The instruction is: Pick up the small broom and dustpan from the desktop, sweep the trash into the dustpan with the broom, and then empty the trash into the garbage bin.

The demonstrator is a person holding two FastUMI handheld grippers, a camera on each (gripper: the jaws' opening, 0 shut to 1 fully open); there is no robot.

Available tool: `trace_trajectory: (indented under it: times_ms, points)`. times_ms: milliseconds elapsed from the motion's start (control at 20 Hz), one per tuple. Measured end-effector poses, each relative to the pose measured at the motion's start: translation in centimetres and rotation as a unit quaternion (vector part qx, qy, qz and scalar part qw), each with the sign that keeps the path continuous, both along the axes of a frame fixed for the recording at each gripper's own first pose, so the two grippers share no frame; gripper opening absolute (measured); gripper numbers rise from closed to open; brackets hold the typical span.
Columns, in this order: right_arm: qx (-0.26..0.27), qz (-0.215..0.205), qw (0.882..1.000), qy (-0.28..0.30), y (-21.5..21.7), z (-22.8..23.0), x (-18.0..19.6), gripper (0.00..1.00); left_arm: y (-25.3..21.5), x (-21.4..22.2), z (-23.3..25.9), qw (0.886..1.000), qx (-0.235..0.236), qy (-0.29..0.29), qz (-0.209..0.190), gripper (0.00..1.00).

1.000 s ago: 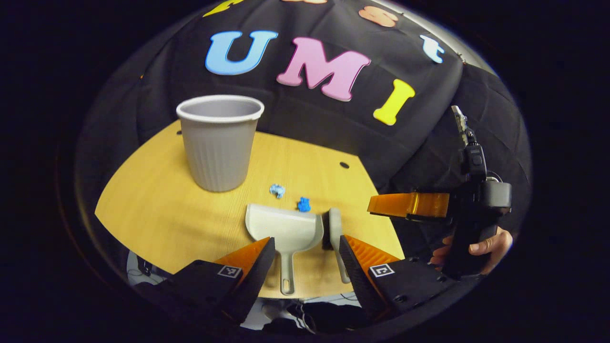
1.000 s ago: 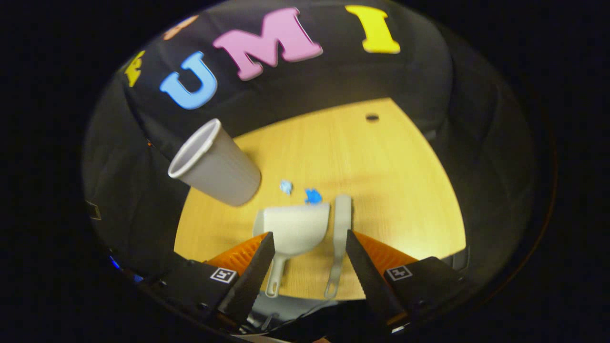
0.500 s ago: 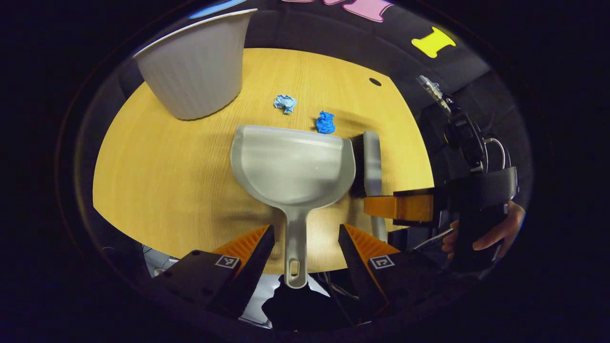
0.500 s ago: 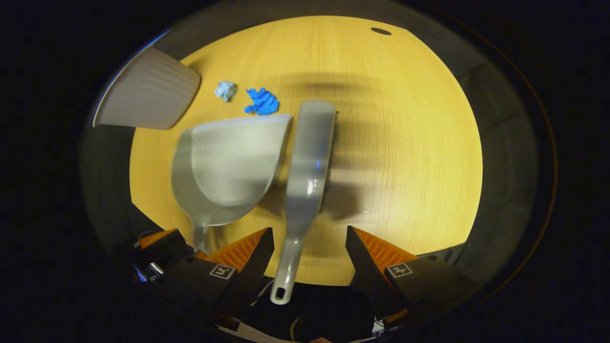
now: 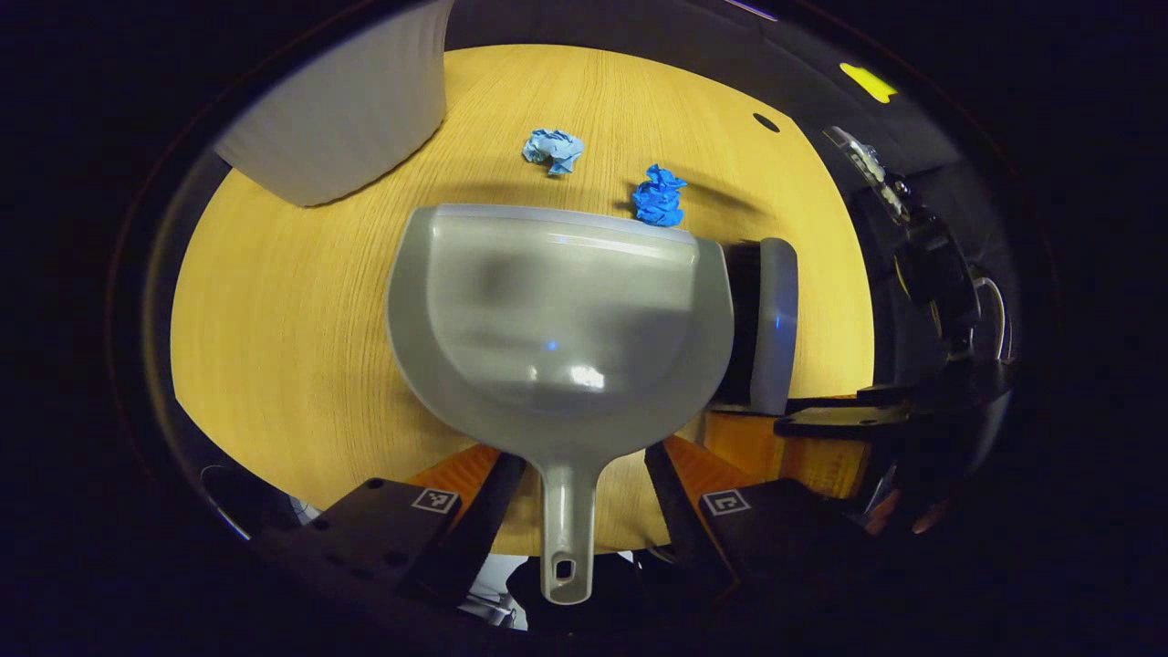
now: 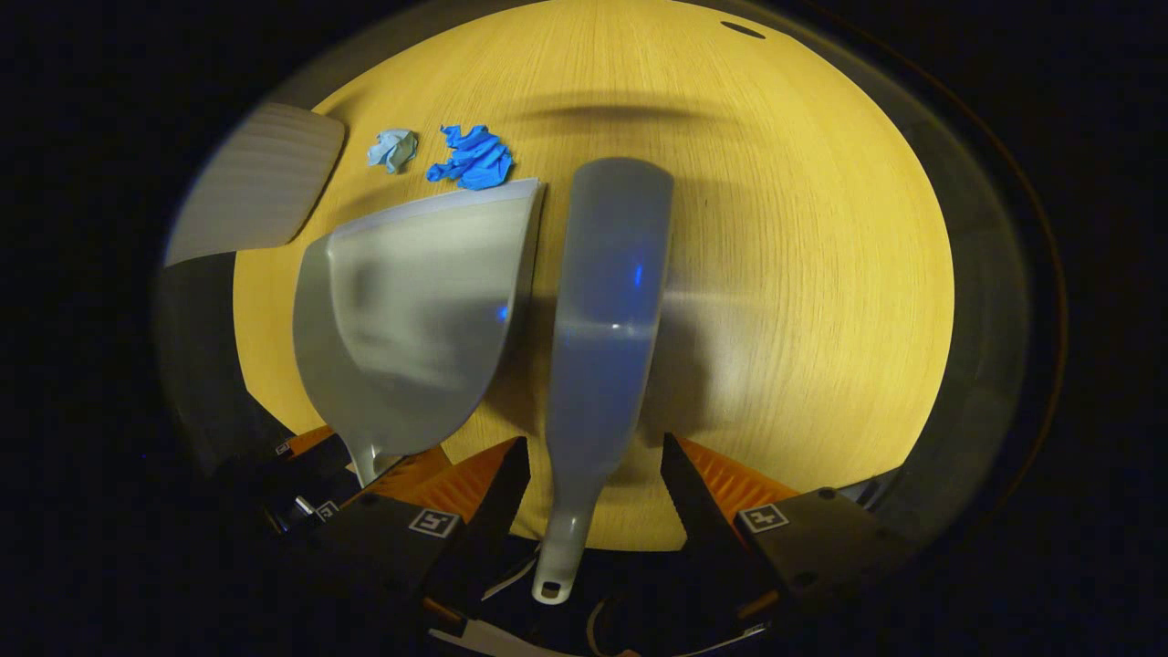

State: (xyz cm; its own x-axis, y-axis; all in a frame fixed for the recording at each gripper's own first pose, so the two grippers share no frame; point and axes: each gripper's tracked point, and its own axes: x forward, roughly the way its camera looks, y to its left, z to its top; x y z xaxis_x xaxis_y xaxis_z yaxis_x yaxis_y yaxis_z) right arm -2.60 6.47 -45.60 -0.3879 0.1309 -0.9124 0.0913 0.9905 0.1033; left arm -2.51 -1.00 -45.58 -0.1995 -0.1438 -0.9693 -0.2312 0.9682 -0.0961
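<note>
**Both grippers down over the handles, nothing clamped yet**

As we drop in from where we hung a second ago, the desktop swells across both views and the booth wall slips off the top. Biggest thing on it: the garbage bin, now cut off at the far left, still upright. Next, the dustpan, lying flat with its handle running back between the fingers of our left gripper, which stand wide on either side and do not touch it. Just beside the pan lies the small broom, its handle threading between the equally wide fingers of our right gripper. Smallest of all, the trash: a dark blue scrap right at the pan's lip and a paler scrap a little beyond. We judge the approach nearly done; closing on both handles comes next, sweeping not yet begun.
</note>
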Motion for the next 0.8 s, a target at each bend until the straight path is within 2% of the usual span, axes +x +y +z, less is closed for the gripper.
trace_trajectory:
  times_ms: [50,100,150,200,250,300,350,400,450,500,550,600,650,800]
  points:
    - [0.000,-0.010,1.000,0.003,0.2,-0.1,-0.1,0.83,-0.1,0.1,-0.1,1.000,0.002,0.001,-0.002,0.79]
    - [0.002,-0.021,1.000,0.009,0.6,-0.1,-0.3,0.88,-0.1,0.4,-0.2,1.000,0.004,0.001,-0.004,0.80]
    - [0.005,-0.024,1.000,0.012,0.9,-0.1,-0.5,0.74,-0.1,0.6,-0.4,1.000,0.006,-0.002,-0.003,0.79]
    - [0.004,-0.020,1.000,0.008,1.0,-0.2,-0.7,0.72,-0.2,0.7,-0.7,1.000,0.005,-0.004,-0.005,0.78]
    - [0.005,-0.017,1.000,0.002,1.1,-0.4,-0.6,0.65,-0.3,0.5,-1.0,1.000,0.002,-0.001,-0.008,0.75]
    - [0.002,-0.012,1.000,-0.001,0.9,-0.6,-0.6,0.55,-0.3,0.2,-1.3,1.000,-0.004,0.003,-0.013,0.71]
    - [0.001,-0.017,1.000,0.001,0.9,-0.5,-0.4,0.41,-0.2,-0.4,-1.8,1.000,-0.006,0.015,-0.015,0.57]
    - [0.004,-0.023,1.000,0.004,0.9,-0.6,-0.8,0.35,-0.4,-0.6,-2.0,0.999,-0.017,0.025,-0.011,0.38]
    - [0.005,-0.024,1.000,0.008,0.8,-0.5,-0.9,0.41,-0.3,-0.7,-1.8,0.999,-0.016,0.031,-0.007,0.33]
    - [0.009,-0.020,1.000,0.009,0.8,-0.5,-1.0,0.34,-0.4,-0.4,-2.4,0.999,-0.018,0.026,-0.005,0.33]
    - [0.013,-0.014,1.000,0.008,0.7,-0.6,-0.9,0.34,-0.1,-0.6,-2.2,0.999,-0.018,0.029,-0.010,0.31]
    - [0.014,-0.009,1.000,0.005,0.7,-0.8,-0.8,0.28,0.0,-0.6,-2.2,0.999,-0.017,0.031,-0.018,0.30]
    - [0.018,-0.007,1.000,0.002,0.8,-0.9,-0.6,0.28,0.1,-0.6,-2.1,0.999,-0.018,0.030,-0.026,0.30]
    - [0.022,0.000,1.000,-0.005,0.5,-0.6,-0.6,0.19,0.6,-0.8,-2.0,0.998,-0.028,0.031,-0.053,0.28]
